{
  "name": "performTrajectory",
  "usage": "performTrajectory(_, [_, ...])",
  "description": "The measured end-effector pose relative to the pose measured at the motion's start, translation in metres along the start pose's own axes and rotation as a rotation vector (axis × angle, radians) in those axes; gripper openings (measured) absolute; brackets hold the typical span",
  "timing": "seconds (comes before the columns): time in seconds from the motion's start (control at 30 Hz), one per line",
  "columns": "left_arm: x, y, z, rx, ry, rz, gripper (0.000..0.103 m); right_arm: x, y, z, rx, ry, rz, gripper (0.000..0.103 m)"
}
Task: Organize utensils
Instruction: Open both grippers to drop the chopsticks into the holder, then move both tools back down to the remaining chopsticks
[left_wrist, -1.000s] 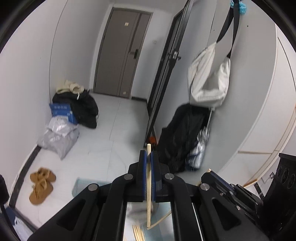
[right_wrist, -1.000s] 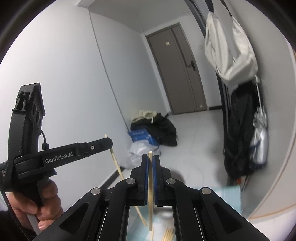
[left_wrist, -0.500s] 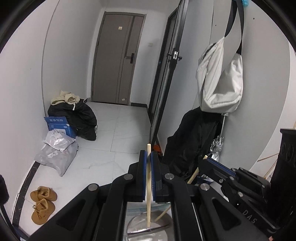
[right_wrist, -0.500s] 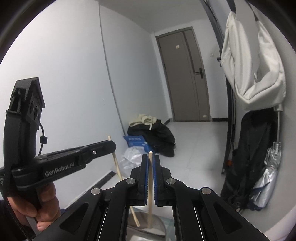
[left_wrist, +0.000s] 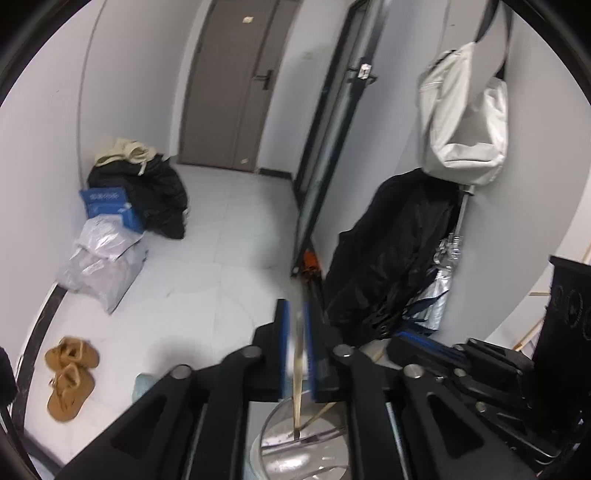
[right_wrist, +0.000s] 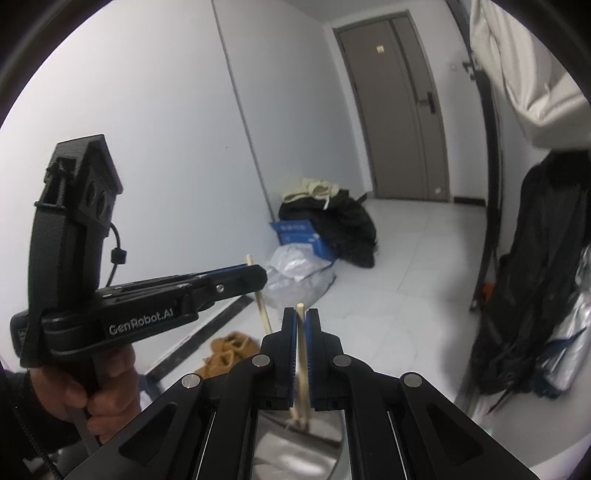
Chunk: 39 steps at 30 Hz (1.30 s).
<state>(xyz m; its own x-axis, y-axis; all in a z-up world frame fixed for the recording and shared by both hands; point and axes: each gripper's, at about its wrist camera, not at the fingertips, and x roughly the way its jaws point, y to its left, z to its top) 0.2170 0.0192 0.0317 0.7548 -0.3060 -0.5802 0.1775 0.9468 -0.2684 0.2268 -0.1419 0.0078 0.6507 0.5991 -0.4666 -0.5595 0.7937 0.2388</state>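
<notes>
Both tools point out over a metal cup (right_wrist: 295, 448) that sits just below them. The left tool (left_wrist: 298, 347) is clamped on 1 wooden chopstick (left_wrist: 297, 387), which hangs nearly upright with its lower end inside the cup; its upper part is smeared by blur. In the right wrist view the person's left hand (right_wrist: 79, 391) grips that tool's handle, and the stick's top pokes above the fingers. The right tool (right_wrist: 301, 347) is closed on a 2nd chopstick (right_wrist: 302, 354), also upright, its foot in the same cup beside the 1st. The cup's base is cut off by the tool bodies in both views.
</notes>
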Motion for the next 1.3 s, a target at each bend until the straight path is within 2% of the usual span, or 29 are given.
performTrajectory(0.1, [-0.010,0.002,-0.002,-0.014,-0.003,0.030,0.027,-0.004,-0.005,-0.004,0.046,-0.003,0.001,0.007])
performTrajectory(0.23, [-0.030,-0.001,-0.008,-0.017,-0.032,0.077,0.036,-0.021,-0.014,-0.009,0.118,-0.017,-0.010,0.010])
performTrajectory(0.3, [-0.041,-0.002,-0.012,-0.026,-0.055,0.108,0.051,-0.034,-0.017,-0.014,0.153,-0.032,-0.030,0.013])
performTrajectory(0.33, [-0.046,-0.003,-0.014,-0.031,-0.064,0.120,0.054,-0.038,-0.017,-0.014,0.161,-0.035,-0.031,0.014])
performTrajectory(0.53, [-0.073,-0.014,-0.030,-0.030,-0.087,0.180,0.059,-0.075,-0.005,-0.021,0.199,-0.075,-0.077,0.032])
performTrajectory(0.6, [-0.083,-0.017,-0.036,-0.041,-0.098,0.191,0.068,-0.089,0.002,-0.024,0.200,-0.092,-0.090,0.037])
performTrajectory(0.7, [-0.098,-0.022,-0.044,-0.041,-0.124,0.207,0.074,-0.110,0.012,-0.030,0.196,-0.114,-0.103,0.046])
performTrajectory(0.87, [-0.116,-0.033,-0.062,-0.016,-0.144,0.228,0.080,-0.136,0.032,-0.046,0.188,-0.146,-0.120,0.058])
performTrajectory(1.1, [-0.136,-0.032,-0.089,-0.026,-0.161,0.236,0.089,-0.157,0.058,-0.075,0.162,-0.164,-0.163,0.066])
performTrajectory(1.3, [-0.140,-0.023,-0.112,-0.060,-0.163,0.224,0.094,-0.167,0.070,-0.105,0.159,-0.169,-0.216,0.078])
